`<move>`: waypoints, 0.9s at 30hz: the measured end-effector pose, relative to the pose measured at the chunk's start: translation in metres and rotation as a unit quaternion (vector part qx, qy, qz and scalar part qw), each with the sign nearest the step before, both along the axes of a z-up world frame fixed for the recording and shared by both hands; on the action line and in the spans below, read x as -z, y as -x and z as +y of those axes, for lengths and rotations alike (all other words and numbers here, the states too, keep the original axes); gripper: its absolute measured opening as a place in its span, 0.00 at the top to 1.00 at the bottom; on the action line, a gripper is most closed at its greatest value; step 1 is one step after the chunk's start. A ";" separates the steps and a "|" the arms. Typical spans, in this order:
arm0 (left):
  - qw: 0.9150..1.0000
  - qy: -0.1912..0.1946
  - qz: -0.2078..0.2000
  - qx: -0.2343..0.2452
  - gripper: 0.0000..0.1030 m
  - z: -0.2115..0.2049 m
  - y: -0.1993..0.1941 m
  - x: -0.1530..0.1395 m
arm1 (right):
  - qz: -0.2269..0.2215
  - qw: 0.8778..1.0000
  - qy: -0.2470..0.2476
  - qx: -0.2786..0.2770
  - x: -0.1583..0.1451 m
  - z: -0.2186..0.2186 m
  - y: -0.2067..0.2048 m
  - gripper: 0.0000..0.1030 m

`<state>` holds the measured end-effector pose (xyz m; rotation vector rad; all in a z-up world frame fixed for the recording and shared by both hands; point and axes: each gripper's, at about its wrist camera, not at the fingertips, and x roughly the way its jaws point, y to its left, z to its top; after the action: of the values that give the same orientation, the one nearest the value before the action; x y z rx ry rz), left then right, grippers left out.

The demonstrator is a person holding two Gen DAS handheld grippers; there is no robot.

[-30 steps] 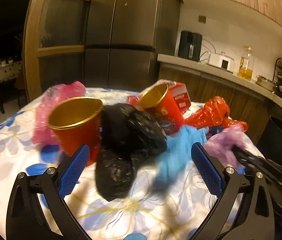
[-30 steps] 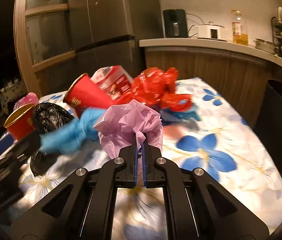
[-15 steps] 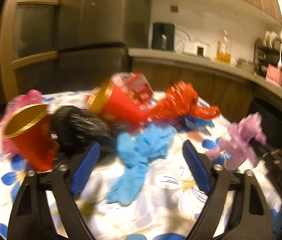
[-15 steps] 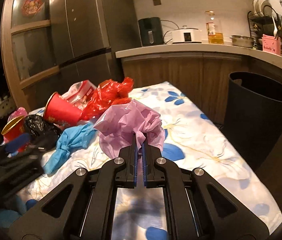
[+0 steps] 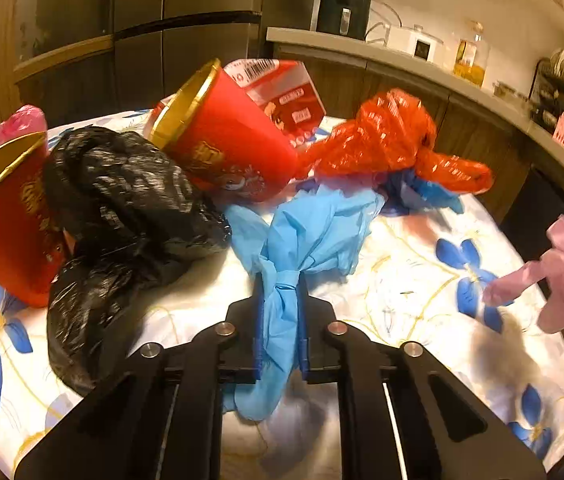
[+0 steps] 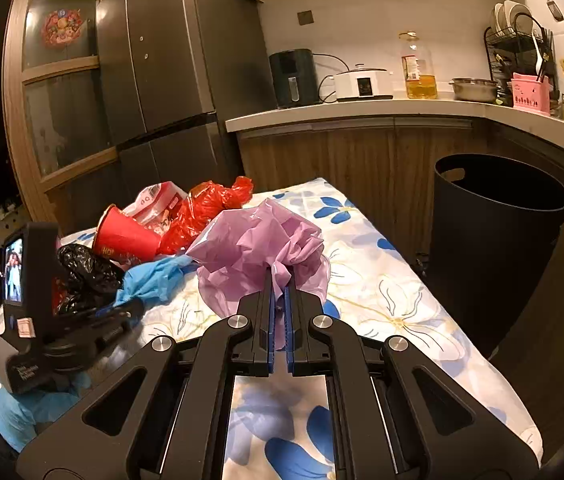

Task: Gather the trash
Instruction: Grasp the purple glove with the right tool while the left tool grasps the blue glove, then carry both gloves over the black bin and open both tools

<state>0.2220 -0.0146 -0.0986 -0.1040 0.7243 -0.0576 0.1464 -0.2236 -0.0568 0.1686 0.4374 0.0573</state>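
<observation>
Left gripper [image 5: 280,304] jaws just closed on blue bag [image 5: 305,236]; right gripper [image 6: 280,300] clamps purple bag [image 6: 258,248] — black bin [image 6: 497,248] just past tabletop [image 6: 397,300] edge.

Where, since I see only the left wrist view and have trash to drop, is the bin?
Observer: A black trash bin stands on the floor off the table's right edge, in front of the wooden cabinets.
Operator: Does it have a lid?
Observer: No, its top is open, with a handle cutout near the rim.
Operator: Is the right gripper really clamped on something?
Observer: Yes, the right gripper is shut on the purple plastic bag.
</observation>
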 end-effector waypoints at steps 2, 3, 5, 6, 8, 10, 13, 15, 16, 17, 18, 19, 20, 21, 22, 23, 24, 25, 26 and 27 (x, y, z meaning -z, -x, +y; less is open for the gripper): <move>1.000 0.009 -0.017 0.000 0.89 0.002 0.013 -0.007 | -0.001 1.000 0.002 0.001 -0.001 -0.001 0.003 0.96; 0.999 0.014 -0.034 -0.001 0.90 0.003 0.026 -0.014 | -0.003 1.000 0.003 0.001 -0.002 -0.002 0.006 0.96; 0.998 0.025 -0.055 0.001 0.90 0.002 0.045 -0.025 | -0.005 1.000 0.003 0.001 -0.003 -0.003 0.010 0.96; 0.998 0.030 -0.062 0.003 0.90 0.001 0.052 -0.030 | -0.006 1.000 0.002 0.001 -0.005 -0.003 0.011 0.96; 0.996 0.033 -0.081 0.008 0.90 -0.001 0.069 -0.041 | -0.010 1.000 0.000 -0.001 -0.008 -0.003 0.016 0.96; 0.995 0.030 -0.097 0.012 0.90 -0.005 0.077 -0.049 | -0.015 1.000 -0.004 -0.002 -0.011 -0.004 0.021 0.96; 0.993 0.025 -0.111 0.024 0.90 -0.017 0.083 -0.061 | -0.021 1.000 -0.008 -0.002 -0.015 -0.007 0.027 0.96; 0.992 0.024 -0.117 0.032 0.90 -0.025 0.088 -0.066 | -0.025 1.000 -0.007 0.002 -0.018 -0.010 0.031 0.96; 0.992 0.023 -0.118 0.035 0.90 -0.030 0.089 -0.068 | -0.027 1.000 -0.007 0.004 -0.020 -0.012 0.032 0.96; 0.992 0.022 -0.119 0.040 0.90 -0.035 0.087 -0.071 | -0.029 1.000 -0.007 0.007 -0.022 -0.015 0.034 0.96; 0.991 0.022 -0.121 0.045 0.90 -0.041 0.085 -0.074 | -0.032 0.999 -0.006 0.012 -0.024 -0.018 0.036 0.96; 0.991 0.022 -0.123 0.049 0.90 -0.048 0.083 -0.077 | -0.034 0.999 -0.005 0.016 -0.025 -0.021 0.037 0.96; 0.991 0.021 -0.125 0.053 0.90 -0.052 0.082 -0.079 | -0.036 0.999 -0.004 0.021 -0.028 -0.025 0.038 0.96; 0.990 0.020 -0.129 0.060 0.90 -0.061 0.080 -0.083 | -0.038 0.999 -0.003 0.027 -0.030 -0.030 0.039 0.96; 0.989 0.019 -0.132 0.065 0.90 -0.067 0.079 -0.085 | -0.040 0.999 -0.002 0.031 -0.031 -0.034 0.039 0.96; 0.988 0.019 -0.135 0.071 0.90 -0.073 0.078 -0.088 | -0.042 0.998 -0.001 0.037 -0.033 -0.038 0.039 0.96; 0.987 0.019 -0.138 0.079 0.90 -0.081 0.076 -0.091 | -0.045 0.998 0.001 0.045 -0.035 -0.045 0.040 0.96; 0.986 0.019 -0.140 0.087 0.90 -0.089 0.073 -0.094 | -0.046 0.998 0.002 0.051 -0.037 -0.050 0.039 0.96; 0.985 0.020 -0.142 0.095 0.90 -0.097 0.070 -0.096 | -0.049 0.997 0.003 0.058 -0.039 -0.056 0.039 0.96; 0.984 0.020 -0.143 0.102 0.90 -0.103 0.069 -0.098 | -0.051 0.997 0.004 0.063 -0.040 -0.061 0.039 0.96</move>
<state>0.1532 -0.1180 -0.0011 -0.0582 0.4440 -0.2770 0.1071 -0.2848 -0.0166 0.1839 0.3247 -0.0605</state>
